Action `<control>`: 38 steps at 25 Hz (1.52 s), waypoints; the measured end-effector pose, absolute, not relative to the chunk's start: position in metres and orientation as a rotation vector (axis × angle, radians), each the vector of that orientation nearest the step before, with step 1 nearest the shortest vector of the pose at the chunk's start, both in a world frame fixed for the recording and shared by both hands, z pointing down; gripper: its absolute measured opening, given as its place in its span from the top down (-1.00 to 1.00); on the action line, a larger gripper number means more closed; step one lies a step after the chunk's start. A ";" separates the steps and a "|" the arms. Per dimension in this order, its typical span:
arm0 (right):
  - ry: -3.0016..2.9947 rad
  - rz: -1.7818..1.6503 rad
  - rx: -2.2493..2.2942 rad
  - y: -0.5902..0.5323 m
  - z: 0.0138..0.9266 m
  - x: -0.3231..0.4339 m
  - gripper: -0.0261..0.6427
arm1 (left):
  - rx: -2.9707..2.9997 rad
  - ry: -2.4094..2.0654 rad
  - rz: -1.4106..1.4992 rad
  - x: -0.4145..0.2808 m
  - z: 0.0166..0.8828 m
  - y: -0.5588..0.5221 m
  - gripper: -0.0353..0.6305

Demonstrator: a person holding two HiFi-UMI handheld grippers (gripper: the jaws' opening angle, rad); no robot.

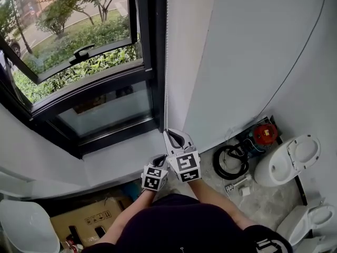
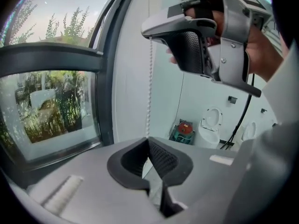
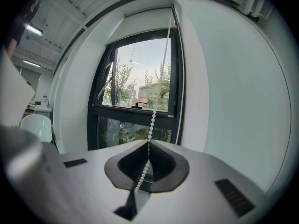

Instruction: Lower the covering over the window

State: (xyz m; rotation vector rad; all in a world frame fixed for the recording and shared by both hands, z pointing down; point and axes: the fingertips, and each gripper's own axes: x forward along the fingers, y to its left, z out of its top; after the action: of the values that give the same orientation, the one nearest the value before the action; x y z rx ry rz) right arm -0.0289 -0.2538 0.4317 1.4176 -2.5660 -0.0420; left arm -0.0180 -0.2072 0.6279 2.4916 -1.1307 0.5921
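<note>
we stand at the window (image 1: 100, 107), its dark frame set in a white wall, the upper sash (image 1: 79, 51) tilted open towards the shrubs outside. the covering (image 3: 147, 14) is up at the head of the window, where only a pale strip shows in the right gripper view, and the glass below it is bare. the bead chain (image 3: 152, 120) hangs down the right side of the frame, just beside the wall. our right gripper (image 1: 171, 136) is clamped on it: its jaws are together, with the beads running down between the pads. our left gripper (image 2: 148, 141) sits just below the right one on the same chain. its jaws are pressed together too, and the chain comes straight down into their tips, so both tongs grip the chain, one above the other and close together. a hand (image 2: 261, 50) wraps the right gripper's handle. on the floor to the right we see two white toilets (image 1: 287, 162), a coil of black hose (image 1: 231, 162) and a red object (image 1: 265, 134). a cardboard box (image 1: 89, 223) lies below the sill to the left.
</note>
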 end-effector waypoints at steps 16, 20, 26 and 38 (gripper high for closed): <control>-2.516 0.052 1.286 -0.238 0.499 -0.039 0.89 | 2.467 -1.125 0.578 -0.024 0.630 -0.202 0.85; -2.511 0.044 1.284 -0.242 0.503 -0.033 0.89 | 2.486 -1.182 0.517 -0.025 0.620 -0.204 0.85; -2.535 0.027 1.321 -0.244 0.500 -0.017 0.89 | 2.535 -1.346 0.311 -0.030 0.586 -0.208 0.85; -2.554 0.168 1.308 -0.252 0.525 0.002 0.89 | 2.571 -1.660 -0.120 -0.074 0.475 -0.221 0.85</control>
State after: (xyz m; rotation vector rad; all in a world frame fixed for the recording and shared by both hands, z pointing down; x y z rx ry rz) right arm 0.0018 -0.2523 0.5250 1.3078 -2.5538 0.1682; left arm -0.0743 -0.2211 0.4752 2.5708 -1.6600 -0.1201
